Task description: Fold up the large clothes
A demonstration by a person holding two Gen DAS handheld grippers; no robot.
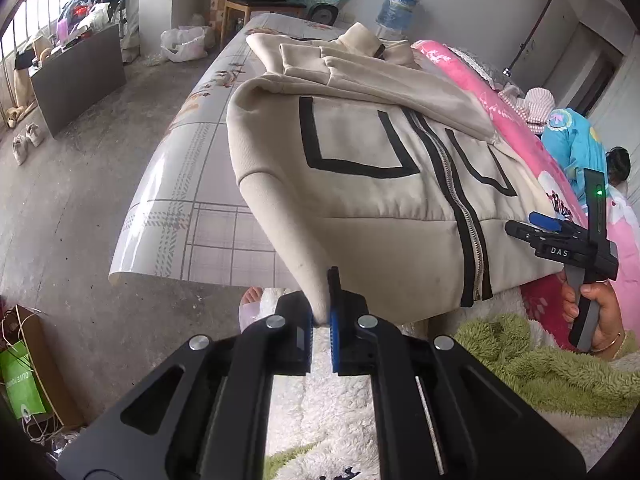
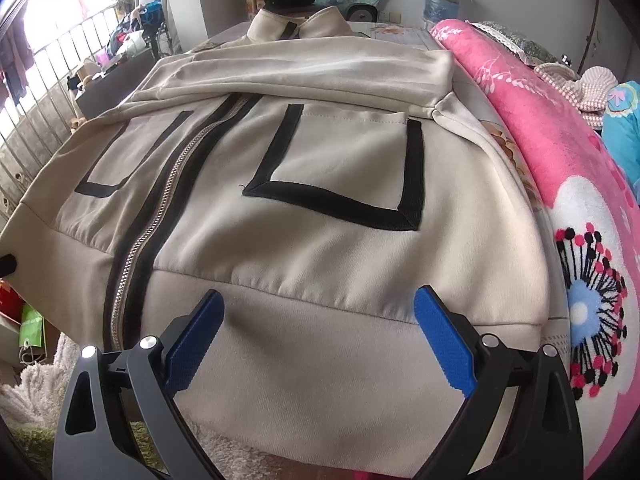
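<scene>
From the left wrist camera I see my left gripper (image 1: 321,300) pinched nearly closed on the bottom corner of the cream zip-up jacket (image 1: 360,148), the hem band drawn up off the edge of the bed (image 1: 180,208) into a taut peak between the blue pads (image 1: 333,320). The jacket lies face up on the bed, collar at the far end, both sleeves already folded across the chest. I count one jacket, two black-trimmed pockets, one zipper (image 1: 460,208) running down the middle. Off to the right a hand (image 1: 596,312) holds my right gripper (image 1: 548,230) over the hem; from this side I cannot make out its jaws. A pink floral blanket (image 1: 500,100) borders the jacket's far side.

From the right wrist camera, the right gripper (image 2: 318,336) hangs with its jaws spread wide, two blue pads (image 2: 444,344) straddling the hem band and holding nothing. The jacket (image 2: 320,240) fills the view, and its hem on this side rests flat.

I judge I am at the start of the bottom-to-top fold: one corner is gripped, the other not. The next move calls for me to lower the right jaws onto the opposite hem corner, pinch it, then lift both corners together and carry them toward the collar (image 2: 300,26).
</scene>
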